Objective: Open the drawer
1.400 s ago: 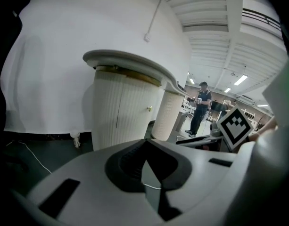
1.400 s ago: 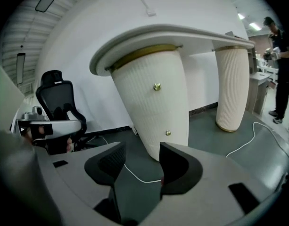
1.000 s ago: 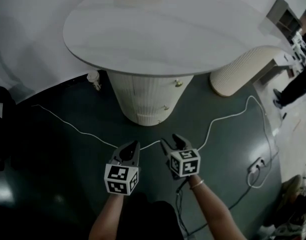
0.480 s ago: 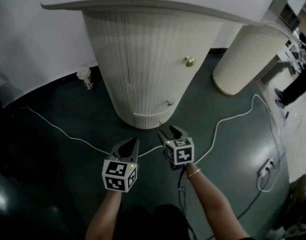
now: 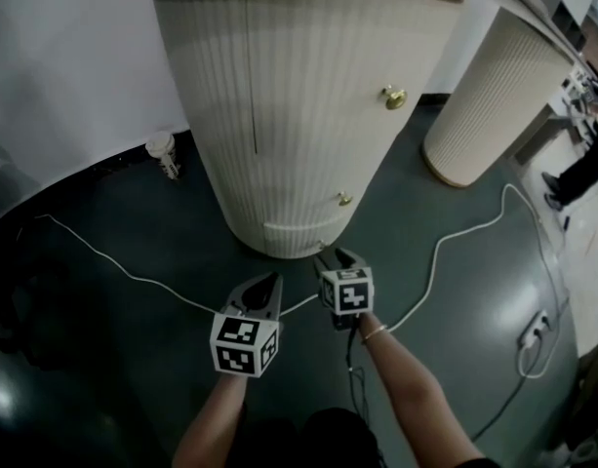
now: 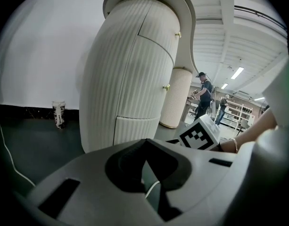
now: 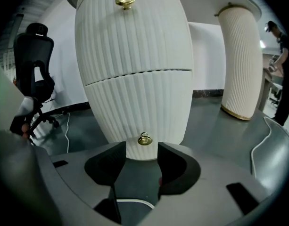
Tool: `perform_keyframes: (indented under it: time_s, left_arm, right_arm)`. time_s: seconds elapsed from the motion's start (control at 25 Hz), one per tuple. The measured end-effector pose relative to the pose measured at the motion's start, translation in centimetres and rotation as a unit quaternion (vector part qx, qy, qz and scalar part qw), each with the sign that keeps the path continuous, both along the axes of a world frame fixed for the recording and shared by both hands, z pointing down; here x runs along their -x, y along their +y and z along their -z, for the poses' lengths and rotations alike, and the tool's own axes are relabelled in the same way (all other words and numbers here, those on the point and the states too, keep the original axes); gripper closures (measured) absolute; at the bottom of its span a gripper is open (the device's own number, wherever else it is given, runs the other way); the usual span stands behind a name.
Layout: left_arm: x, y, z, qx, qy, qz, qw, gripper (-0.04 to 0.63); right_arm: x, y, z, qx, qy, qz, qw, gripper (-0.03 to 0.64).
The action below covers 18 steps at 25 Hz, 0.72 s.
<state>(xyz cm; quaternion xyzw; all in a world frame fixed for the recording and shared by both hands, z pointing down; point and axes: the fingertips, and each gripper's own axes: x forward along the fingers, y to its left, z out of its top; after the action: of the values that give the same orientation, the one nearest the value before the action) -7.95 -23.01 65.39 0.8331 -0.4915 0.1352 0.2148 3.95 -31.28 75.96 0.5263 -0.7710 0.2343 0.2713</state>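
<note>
A ribbed cream pedestal cabinet stands ahead, with brass knobs up its front: a top knob, a middle knob and a lowest knob on the bottom drawer. My right gripper is low at the cabinet's foot. In the right gripper view it is open, with the lowest knob just beyond the gap between its jaws and nothing held. My left gripper hangs back to the left, jaws together and empty.
A white cable snakes over the dark floor under both grippers. A paper cup stands left of the cabinet. A second ribbed pedestal rises at the right, an office chair at the left. People stand far off.
The view has dropped from above the tabletop to the cabinet's side. My right gripper has moved forward to the lowest knob. The left gripper has stayed behind.
</note>
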Motion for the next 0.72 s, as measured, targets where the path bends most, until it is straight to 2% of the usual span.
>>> perform_keyframes:
  time_s: [0.2,0.4,0.44,0.52,0.72]
  left_arm:
    - [0.2,-0.5,-0.6,-0.002,0.002,0.000,1.0000,0.592]
    - [0.6,-0.4,-0.6,0.002,0.020,0.008,0.9998,0.592]
    - [0.7,-0.5,-0.5,0.002,0.023,0.011,0.9997,0.592]
    - [1.0,-0.7,-0.4,0.001,0.025,0.015,0.9996,0.592]
    - [1.2,-0.7,0.1,-0.001,0.021,0.018,0.9996,0.592]
  right_arm:
    - [0.2,-1.1,-1.3,0.002,0.019,0.000,1.000,0.416]
    - [2.5,-1.6,-1.0,0.007,0.015,0.029,0.999,0.417]
    - [2.5,-1.8,-1.0,0.006,0.016,0.028,0.999,0.430]
    - [2.2,-2.0,-1.0,0.006,0.023,0.019,1.000,0.512]
    - [1.9,-2.1,-0.9,0.002,0.032,0.022,0.999,0.515]
